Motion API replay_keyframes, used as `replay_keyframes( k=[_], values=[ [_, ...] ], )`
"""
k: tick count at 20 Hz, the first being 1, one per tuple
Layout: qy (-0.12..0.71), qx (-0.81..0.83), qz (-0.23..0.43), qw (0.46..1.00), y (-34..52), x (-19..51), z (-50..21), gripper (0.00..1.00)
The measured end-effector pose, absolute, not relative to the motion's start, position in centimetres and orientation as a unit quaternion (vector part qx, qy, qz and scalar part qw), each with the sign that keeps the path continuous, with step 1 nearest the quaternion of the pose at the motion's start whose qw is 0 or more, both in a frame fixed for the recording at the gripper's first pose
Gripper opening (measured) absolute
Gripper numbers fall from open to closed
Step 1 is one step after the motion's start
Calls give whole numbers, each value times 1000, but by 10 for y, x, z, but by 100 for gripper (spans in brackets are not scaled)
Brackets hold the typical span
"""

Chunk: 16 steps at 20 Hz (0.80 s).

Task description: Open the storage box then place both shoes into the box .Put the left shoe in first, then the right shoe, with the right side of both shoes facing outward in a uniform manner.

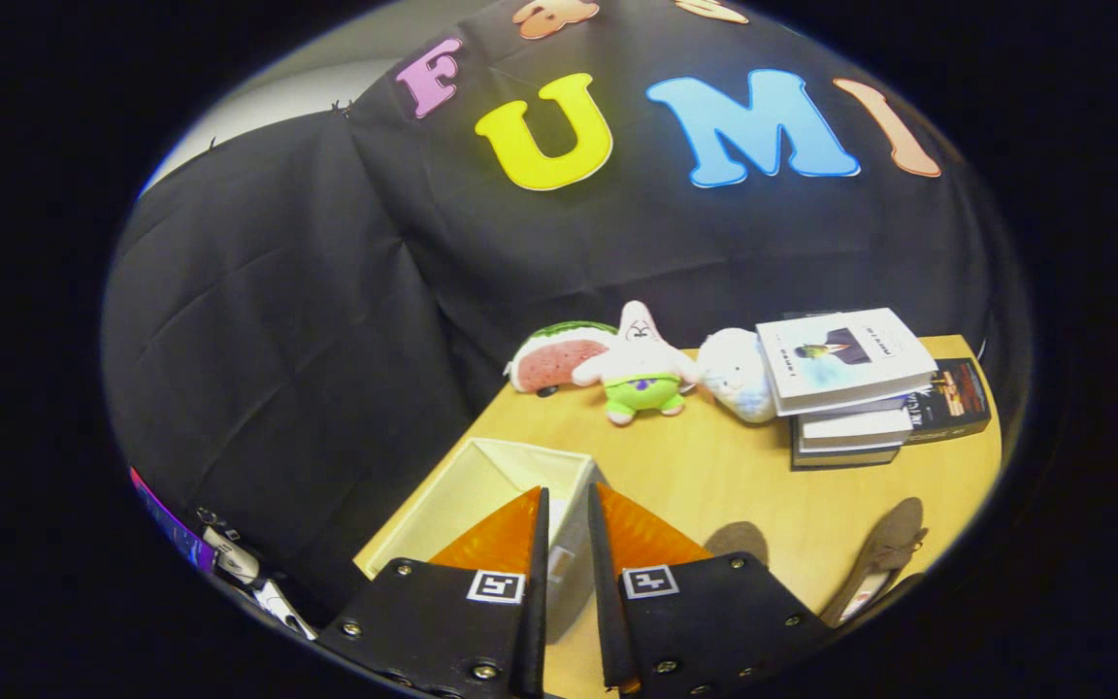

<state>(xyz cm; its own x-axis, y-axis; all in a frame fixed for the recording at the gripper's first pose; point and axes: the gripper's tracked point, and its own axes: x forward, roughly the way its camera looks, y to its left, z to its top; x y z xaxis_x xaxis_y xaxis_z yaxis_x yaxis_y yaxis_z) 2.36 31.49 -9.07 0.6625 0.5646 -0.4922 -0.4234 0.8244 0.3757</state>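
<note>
The cream fabric storage box (pixel 481 485) stands open at the wooden table's near left corner, and the part of its inside that shows is bare. My gripper (pixel 566 497) hovers over the box's right wall. Its orange-faced fingers (pixel 506 534) stand a narrow gap apart, with only the box's outer side showing through the gap and nothing pressed between them. A brown suede shoe (pixel 877 558) lies on the table to the right of the fingers, toe pointing away, its insole partly in view near the table's edge.
Along the far side of the table (pixel 714 476) sit a watermelon-slice plush (pixel 556 357), a pink star plush (pixel 639 367) and a white plush (pixel 737 374). A stack of books (pixel 855 388) lies at the far right. Black cloth walls close in behind and left.
</note>
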Motion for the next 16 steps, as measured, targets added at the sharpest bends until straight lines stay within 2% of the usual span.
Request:
replay_keyframes(
  k=[5,16],
  values=[
    [355,94,215,905,253,-5,-152,23],
    [455,91,167,870,204,-35,-246,23]
  ],
)
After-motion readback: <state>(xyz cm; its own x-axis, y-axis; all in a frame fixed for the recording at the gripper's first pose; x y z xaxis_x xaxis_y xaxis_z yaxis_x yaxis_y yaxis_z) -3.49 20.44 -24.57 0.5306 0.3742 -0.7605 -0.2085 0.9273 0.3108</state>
